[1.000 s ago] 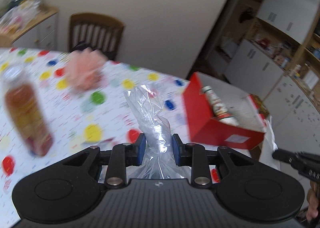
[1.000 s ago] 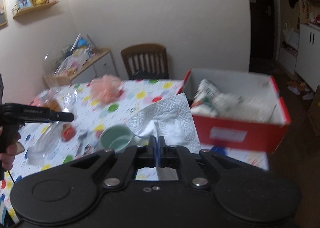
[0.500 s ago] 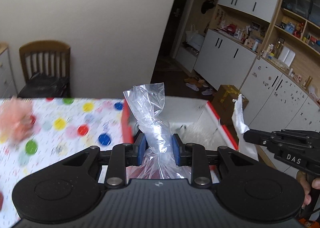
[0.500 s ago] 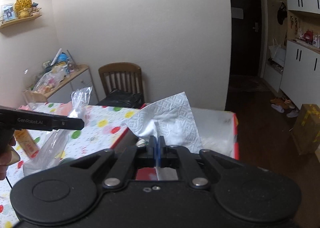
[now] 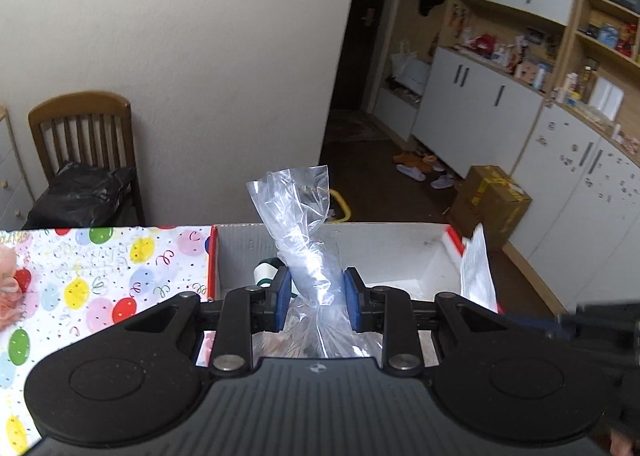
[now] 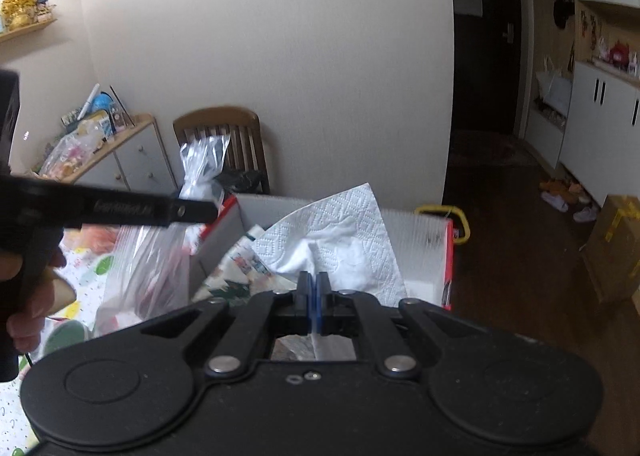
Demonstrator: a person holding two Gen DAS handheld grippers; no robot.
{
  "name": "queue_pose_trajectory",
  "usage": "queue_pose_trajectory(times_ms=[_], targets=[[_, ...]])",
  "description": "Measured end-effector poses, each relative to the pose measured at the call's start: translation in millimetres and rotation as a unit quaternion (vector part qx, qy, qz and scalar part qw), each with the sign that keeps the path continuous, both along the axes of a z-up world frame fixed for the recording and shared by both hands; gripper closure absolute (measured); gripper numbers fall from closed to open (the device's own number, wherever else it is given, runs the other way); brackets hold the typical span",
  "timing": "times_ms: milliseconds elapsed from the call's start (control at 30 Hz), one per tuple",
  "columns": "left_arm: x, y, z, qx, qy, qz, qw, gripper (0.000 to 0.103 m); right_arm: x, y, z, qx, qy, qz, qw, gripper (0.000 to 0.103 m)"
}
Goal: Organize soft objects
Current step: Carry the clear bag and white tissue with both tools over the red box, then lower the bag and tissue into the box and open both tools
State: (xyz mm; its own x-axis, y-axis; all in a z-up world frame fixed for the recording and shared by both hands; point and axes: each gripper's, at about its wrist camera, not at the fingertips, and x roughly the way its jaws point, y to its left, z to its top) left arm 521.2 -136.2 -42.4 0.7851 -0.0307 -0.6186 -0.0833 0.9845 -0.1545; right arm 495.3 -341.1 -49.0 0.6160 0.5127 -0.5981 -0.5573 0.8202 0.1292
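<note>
Left tongs (image 5: 316,294) pinch plastic bag (image 5: 306,240), right tongs (image 6: 313,286) paper towel (image 6: 340,244), over red box (image 5: 400,252).

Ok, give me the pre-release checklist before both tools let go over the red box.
1. Left tool gripping the clear plastic bag: ok, pads pinch its gathered neck.
2. Right tool gripping the paper towel: ok, jaws shut on it.
3. Bag over the red box: ok in the left wrist view; in the right wrist view its bulk hangs at the box's left wall, so cannot tell fully.
4. Paper towel over the box: ok.
5. Room in the box: cannot tell; a printed packet already lies inside.
6. Tools clear of each other: ok, apart.
</note>
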Motion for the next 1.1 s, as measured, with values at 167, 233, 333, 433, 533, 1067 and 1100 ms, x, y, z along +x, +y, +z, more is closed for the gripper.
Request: queue_pose_trajectory(times_ms=[167,233,333,433,533,1067,1100], targets=[[29,-3,-18,0.010,0.007,0.014,0.9998,0.075,12,6,-21,-0.006,0.021,0.009,1.000,0.101],[41,-5,-26,0.008,0.016,0.010,0.9998,0.075,12,8,-28,-0.011,0.026,0.014,0.999,0.101],[55,-7,-38,0.018,0.033,0.007,0.9993,0.075,13,11,-36,-0.019,0.033,0.023,0.999,0.101],[64,-6,-51,0.016,0.049,0.009,0.9986,0.075,15,15,-42,-0.024,0.046,0.030,0.998,0.101],[69,-6,-61,0.007,0.063,0.015,0.9979,0.075,21,16,-47,-0.011,0.081,0.031,0.996,0.101],[70,-12,-76,0.023,0.086,0.001,0.9960,0.030,21,17,-43,-0.034,0.071,0.013,0.997,0.099],[67,-12,-73,0.022,0.079,0.001,0.9966,0.030,22,13,-41,-0.034,0.068,0.012,0.997,0.099]])
